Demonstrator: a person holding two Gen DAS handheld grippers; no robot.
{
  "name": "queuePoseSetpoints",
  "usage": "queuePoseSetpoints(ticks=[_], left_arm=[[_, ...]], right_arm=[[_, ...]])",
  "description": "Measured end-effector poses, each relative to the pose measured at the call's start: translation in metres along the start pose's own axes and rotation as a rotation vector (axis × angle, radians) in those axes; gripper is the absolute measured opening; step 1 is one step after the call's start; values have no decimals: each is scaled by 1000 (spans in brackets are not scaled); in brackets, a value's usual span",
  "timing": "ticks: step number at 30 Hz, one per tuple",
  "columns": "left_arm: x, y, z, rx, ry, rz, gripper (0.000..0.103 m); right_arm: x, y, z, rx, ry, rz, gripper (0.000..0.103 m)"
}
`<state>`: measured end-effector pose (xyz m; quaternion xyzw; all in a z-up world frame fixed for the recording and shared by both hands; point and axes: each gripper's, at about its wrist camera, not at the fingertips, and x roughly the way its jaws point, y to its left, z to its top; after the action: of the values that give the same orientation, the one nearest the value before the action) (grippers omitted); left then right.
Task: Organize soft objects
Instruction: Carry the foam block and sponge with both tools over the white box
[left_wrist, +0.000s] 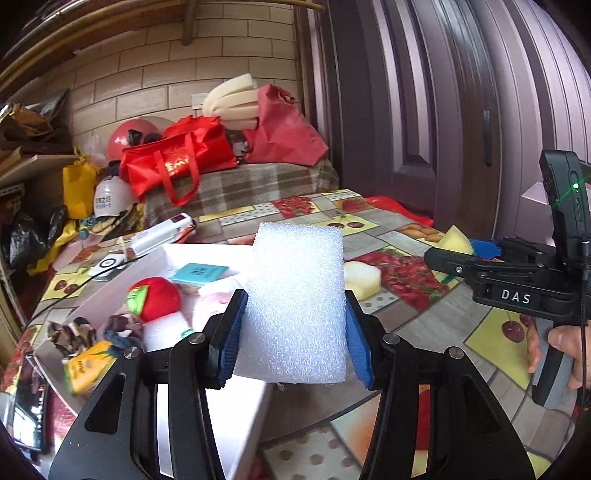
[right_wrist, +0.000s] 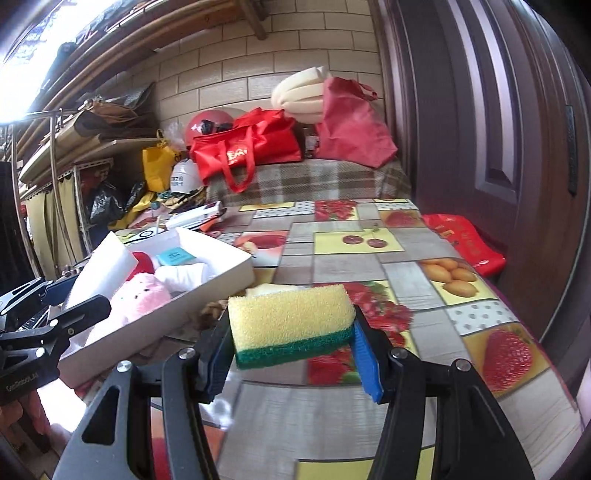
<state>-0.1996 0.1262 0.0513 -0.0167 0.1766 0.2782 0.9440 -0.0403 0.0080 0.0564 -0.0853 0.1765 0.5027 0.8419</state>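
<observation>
The left tongs (left_wrist: 295, 328) are clenched on a white foam block (left_wrist: 297, 299), its blue pads pressing the block's two long sides while it stands upright above the near edge of the white box (left_wrist: 236, 417). The right tongs (right_wrist: 291, 350) grasp a yellow sponge with a green scouring layer (right_wrist: 291, 325) by its short ends, held level over the fruit-patterned desk (right_wrist: 424, 273), with the box at about nine o'clock from it. Already in the box lie a red-capped plush (left_wrist: 157, 297), a pink plush (right_wrist: 142, 295) and a small blue packet (left_wrist: 199, 273). Another pale sponge (left_wrist: 362, 278) waits on the desk at about two o'clock from the foam block. Both held pieces look very light and squashy; the foam appears to dent slightly under the pads, so a gentle pinch across the middle of opposite faces should do. Neither seems fragile or slippery, since the rough open texture grips well, but a loose hold near a corner could probably let them twist or spring out.
</observation>
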Motion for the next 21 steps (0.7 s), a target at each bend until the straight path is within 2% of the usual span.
queuePoseSetpoints(ticks=[21], left_arm=[[-7, 117, -15, -179, 4, 250, 50]], right_arm=[[23, 68, 4, -36, 11, 101, 60]])
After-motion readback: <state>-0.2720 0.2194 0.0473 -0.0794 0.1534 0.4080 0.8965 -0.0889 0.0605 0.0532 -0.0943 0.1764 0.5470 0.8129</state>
